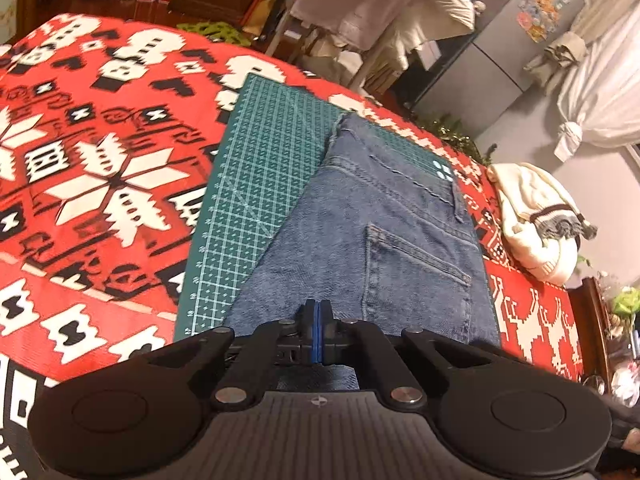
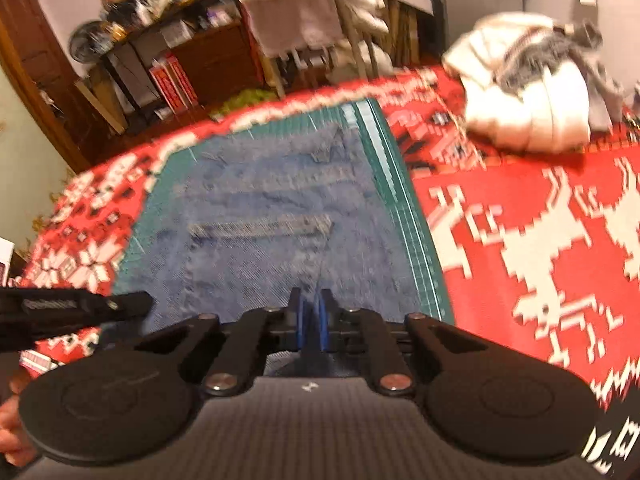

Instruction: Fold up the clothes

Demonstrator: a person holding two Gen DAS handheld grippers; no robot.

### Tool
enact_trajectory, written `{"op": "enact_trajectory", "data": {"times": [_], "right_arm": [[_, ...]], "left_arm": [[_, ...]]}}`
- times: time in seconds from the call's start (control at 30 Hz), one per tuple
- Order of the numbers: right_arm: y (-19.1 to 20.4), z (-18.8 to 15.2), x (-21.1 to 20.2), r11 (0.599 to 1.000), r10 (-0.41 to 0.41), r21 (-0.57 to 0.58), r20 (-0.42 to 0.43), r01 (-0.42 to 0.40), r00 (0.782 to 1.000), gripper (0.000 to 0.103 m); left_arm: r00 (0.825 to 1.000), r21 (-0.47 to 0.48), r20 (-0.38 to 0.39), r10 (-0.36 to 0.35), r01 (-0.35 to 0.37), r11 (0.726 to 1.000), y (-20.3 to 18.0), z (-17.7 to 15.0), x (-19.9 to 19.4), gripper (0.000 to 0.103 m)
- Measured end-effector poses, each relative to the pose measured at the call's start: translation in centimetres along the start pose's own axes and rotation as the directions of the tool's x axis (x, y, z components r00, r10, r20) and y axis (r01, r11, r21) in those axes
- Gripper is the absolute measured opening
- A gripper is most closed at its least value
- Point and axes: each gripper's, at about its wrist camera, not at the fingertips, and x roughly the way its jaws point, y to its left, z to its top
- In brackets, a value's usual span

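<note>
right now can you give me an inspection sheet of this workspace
surface: red patterned blanket with a green cutting mat on it
job's things: folded blue jeans lie flat on the mat, back pocket up
clutter: cream knit garment bunched on the blanket, apart from the mat
grippers: left gripper fingers shut, over the near edge of the jeans; right gripper fingers slightly apart, whether they pinch denim cannot be told
cables: nothing seen
surroundings: laden clothes rack, grey fridge, wooden shelves; right view blurred

Left tongs (image 1: 319,312): black linkage arms, silver rivets, blue-padded fingers. Right tongs (image 2: 311,312): identical. Behind each linkage, a ribbed grey body flanked by round black discs.
</note>
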Motion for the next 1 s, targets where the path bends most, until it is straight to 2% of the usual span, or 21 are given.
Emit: {"op": "enact_trajectory", "data": {"times": [0.07,0.2,0.23,0.3,0.43,0.57,0.73,0.8,1.0], "right_arm": [[-0.5,-0.2,0.3,1.000,-0.006,0.026,-0.028,0.007,1.000,0.003],[-1.9,-0.7,-0.5,0.995,0.000,0.102,-0.060,0.006,0.998,0.003],[-2.1,-0.7,-0.7,0.993,0.004,0.115,-0.059,0.003,0.998,0.006],[-2.0,-0.6,-1.2,0.992,0.027,0.125,-0.026,-0.023,0.999,0.007],[-0.1,-0.2,-1.2,0.994,0.087,0.061,0.026,-0.089,0.996,0.007],[1.4,-0.4,0.9,0.992,0.122,0.034,0.000,-0.122,0.992,0.007],[1.7,-1.0,1.4,0.993,0.115,0.030,-0.025,-0.115,0.993,0.004],[1.6,-1.0,1.4,0.992,0.114,0.048,-0.034,-0.113,0.993,0.004],[1.9,-1.1,0.8,0.995,0.096,0.043,-0.045,-0.094,0.994,0.005]], "left_arm": [[1.000,-0.028,-0.012,-0.011,0.010,1.000,0.5,0.2,-0.1,0.000],[0.999,-0.082,-0.041,-0.032,0.028,0.996,1.3,0.3,-0.4,0.000],[0.998,-0.095,-0.047,-0.037,0.032,0.995,1.5,0.4,-0.5,0.000],[0.997,-0.123,-0.053,-0.060,0.053,0.991,1.8,0.4,-0.6,0.000],[0.988,-0.178,-0.061,-0.139,0.126,0.976,2.0,0.4,-0.4,0.000],[0.988,-0.171,-0.086,-0.129,0.113,0.979,1.8,0.2,0.2,0.000],[0.986,-0.161,-0.117,-0.116,0.096,0.982,1.4,0.0,0.9,0.000],[0.988,-0.138,-0.118,-0.096,0.079,0.987,1.1,-0.1,0.7,0.000],[0.989,-0.151,-0.097,-0.113,0.097,0.984,1.4,0.1,-0.1,0.000]]}}
